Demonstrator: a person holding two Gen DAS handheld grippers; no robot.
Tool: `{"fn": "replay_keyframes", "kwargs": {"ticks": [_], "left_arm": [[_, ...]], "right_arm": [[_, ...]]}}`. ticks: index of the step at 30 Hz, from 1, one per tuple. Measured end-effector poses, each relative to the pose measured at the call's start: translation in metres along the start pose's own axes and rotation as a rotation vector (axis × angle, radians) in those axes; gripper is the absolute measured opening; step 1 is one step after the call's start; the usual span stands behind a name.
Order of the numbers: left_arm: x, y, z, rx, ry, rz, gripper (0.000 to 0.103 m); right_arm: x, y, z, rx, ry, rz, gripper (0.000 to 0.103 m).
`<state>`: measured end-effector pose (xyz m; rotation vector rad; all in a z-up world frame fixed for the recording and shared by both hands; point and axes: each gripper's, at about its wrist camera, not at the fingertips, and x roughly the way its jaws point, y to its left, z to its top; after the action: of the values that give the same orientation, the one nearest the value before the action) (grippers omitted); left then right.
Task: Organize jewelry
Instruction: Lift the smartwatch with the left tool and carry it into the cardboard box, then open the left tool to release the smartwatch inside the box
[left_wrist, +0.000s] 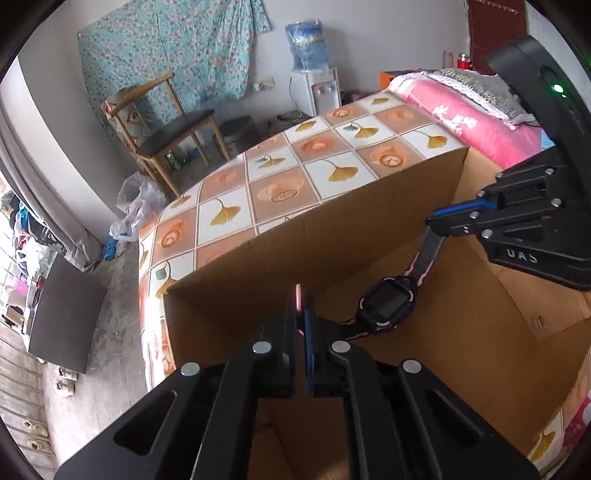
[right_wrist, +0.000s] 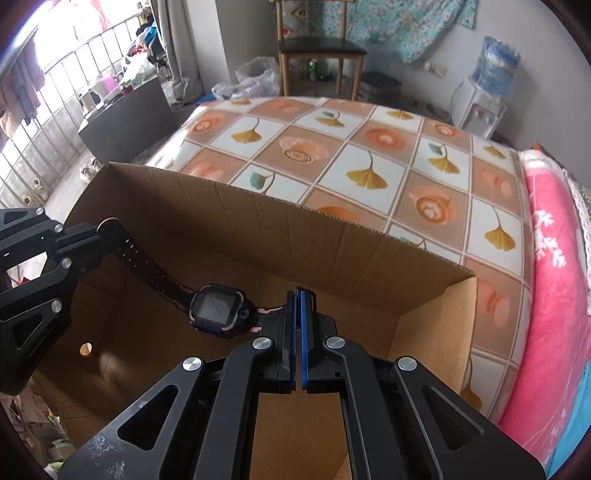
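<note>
A dark purple smartwatch (left_wrist: 388, 306) (right_wrist: 218, 306) with pink-edged black straps hangs stretched between both grippers, over the inside of an open cardboard box (left_wrist: 332, 240) (right_wrist: 295, 240). My left gripper (left_wrist: 301, 308) (right_wrist: 105, 229) is shut on the end of one strap. The other strap is pinched close to the watch body by my right gripper (right_wrist: 298, 295) (left_wrist: 432, 221), which is also shut. The watch face points up and sits below the box's rim. The bottom of the box shows bare brown cardboard.
The box stands on a table covered with a leaf-and-flower patterned cloth (left_wrist: 258, 177) (right_wrist: 369, 147). A pink blanket (left_wrist: 480, 125) (right_wrist: 554, 277) lies to the right. Behind the table are a wooden chair (left_wrist: 162, 125) (right_wrist: 317, 48), a water dispenser (left_wrist: 314, 74) (right_wrist: 484, 92) and a plastic bag (left_wrist: 136, 206).
</note>
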<state>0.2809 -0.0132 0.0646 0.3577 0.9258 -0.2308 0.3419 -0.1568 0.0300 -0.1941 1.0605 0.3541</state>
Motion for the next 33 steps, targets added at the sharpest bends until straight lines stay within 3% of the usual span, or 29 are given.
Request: {"fn": "replay_keyframes", "kwargs": {"ticks": [7, 10, 14, 18, 21, 24, 29, 33], "left_arm": [[0.010, 0.010, 0.001, -0.050, 0.028, 0.013, 0.007], [0.005, 0.011, 0.000, -0.053, 0.024, 0.031, 0.027], [-0.012, 0.015, -0.004, -0.070, -0.014, 0.023, 0.045], [-0.036, 0.015, -0.014, -0.064, -0.071, 0.039, 0.056], [-0.060, 0.019, -0.026, -0.089, -0.112, 0.044, 0.063], [-0.090, 0.027, -0.043, -0.134, -0.173, 0.027, 0.069], [-0.146, 0.032, -0.097, -0.212, -0.305, -0.031, 0.085], [-0.159, 0.023, -0.147, -0.255, -0.321, -0.037, 0.093]], "right_arm": [[0.003, -0.008, 0.000, 0.045, 0.021, 0.000, 0.006], [-0.002, -0.011, -0.002, 0.053, 0.003, -0.017, 0.015], [-0.021, -0.014, -0.003, 0.053, -0.063, -0.035, 0.024], [-0.052, -0.025, -0.010, 0.071, -0.142, -0.045, 0.028], [-0.083, -0.038, -0.024, 0.119, -0.212, -0.034, 0.039], [-0.115, -0.051, -0.048, 0.190, -0.276, -0.001, 0.051], [-0.171, -0.054, -0.119, 0.258, -0.411, 0.045, 0.068], [-0.180, -0.049, -0.180, 0.327, -0.437, 0.044, 0.074]]}}
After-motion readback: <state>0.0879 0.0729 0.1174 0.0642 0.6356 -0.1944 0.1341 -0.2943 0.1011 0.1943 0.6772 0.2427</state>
